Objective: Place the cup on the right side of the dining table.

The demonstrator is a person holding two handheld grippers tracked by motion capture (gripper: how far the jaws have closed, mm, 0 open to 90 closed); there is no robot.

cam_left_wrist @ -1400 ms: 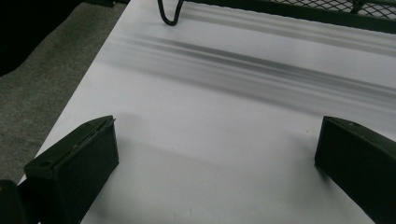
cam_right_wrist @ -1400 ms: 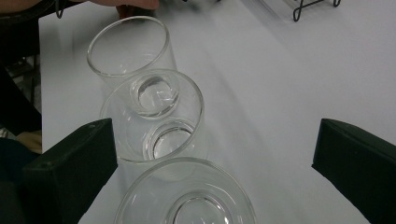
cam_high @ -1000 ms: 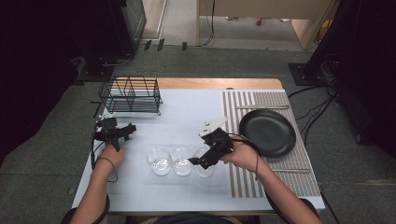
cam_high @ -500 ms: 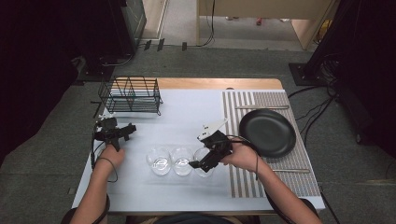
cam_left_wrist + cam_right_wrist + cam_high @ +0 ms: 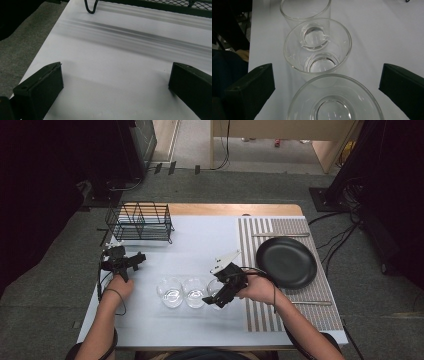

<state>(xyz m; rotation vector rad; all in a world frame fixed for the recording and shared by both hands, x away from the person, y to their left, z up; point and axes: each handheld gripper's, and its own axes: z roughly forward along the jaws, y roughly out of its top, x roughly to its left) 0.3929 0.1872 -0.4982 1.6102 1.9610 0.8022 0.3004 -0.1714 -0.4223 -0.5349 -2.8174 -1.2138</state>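
No brand, label or writing can be read on anything here. Three clear glasses stand in a row on the white surface, near its front edge. The right gripper sits at the right end of that row, its fingers spread wide on either side of the nearest glass without touching it. In the right gripper view the middle glass stands just beyond the nearest one and the far glass behind that, all upright and close together. The left gripper is held over the left part of the surface, well apart from the glasses, with its fingers also wide open and holding nothing; bare surface lies between them. A black wire rack stands at the back left, and a black plate lies on a striped mat at the right. Compared with a second ago, the right gripper has moved down and in toward the right-hand glass, while the left gripper, the rack and the plate are unchanged.
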